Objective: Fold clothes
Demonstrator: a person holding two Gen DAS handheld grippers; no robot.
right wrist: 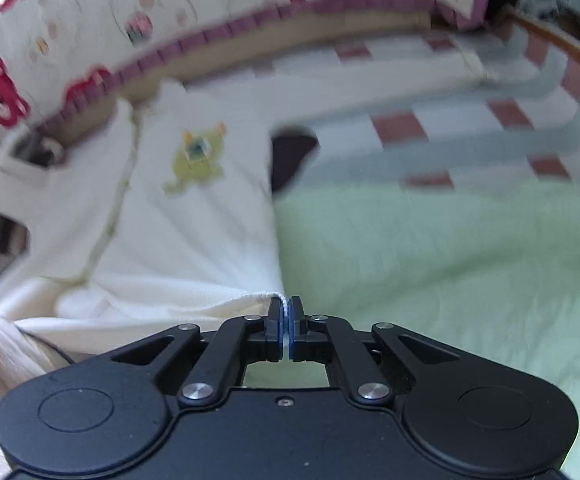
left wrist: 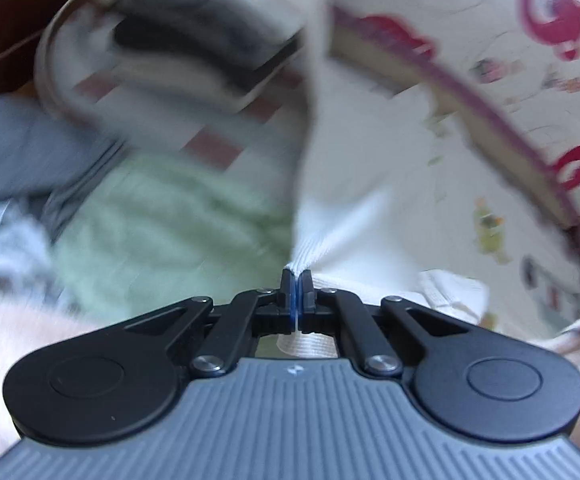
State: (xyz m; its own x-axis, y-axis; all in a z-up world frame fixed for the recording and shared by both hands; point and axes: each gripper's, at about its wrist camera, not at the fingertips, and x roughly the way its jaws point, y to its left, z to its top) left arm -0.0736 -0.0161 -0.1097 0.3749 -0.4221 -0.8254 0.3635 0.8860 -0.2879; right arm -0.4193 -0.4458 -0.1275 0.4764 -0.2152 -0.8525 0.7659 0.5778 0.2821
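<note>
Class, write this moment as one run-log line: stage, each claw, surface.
stage: lifting garment | left claw: shut on white garment edge | right claw: shut on white garment hem | surface: green blanket

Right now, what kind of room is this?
Likely a bedroom: a green blanket over a checked sheet, a cartoon-print quilt behind, and a white garment on the bed.

Motion blur smears the folded stack (left wrist: pixel 206 40) at far left — its separate pieces cannot be told apart. The patterned quilt (right wrist: pixel 90 20) runs off the frame's top edge, and the print on the white garment (right wrist: pixel 194 160) is too soft to make out.
</note>
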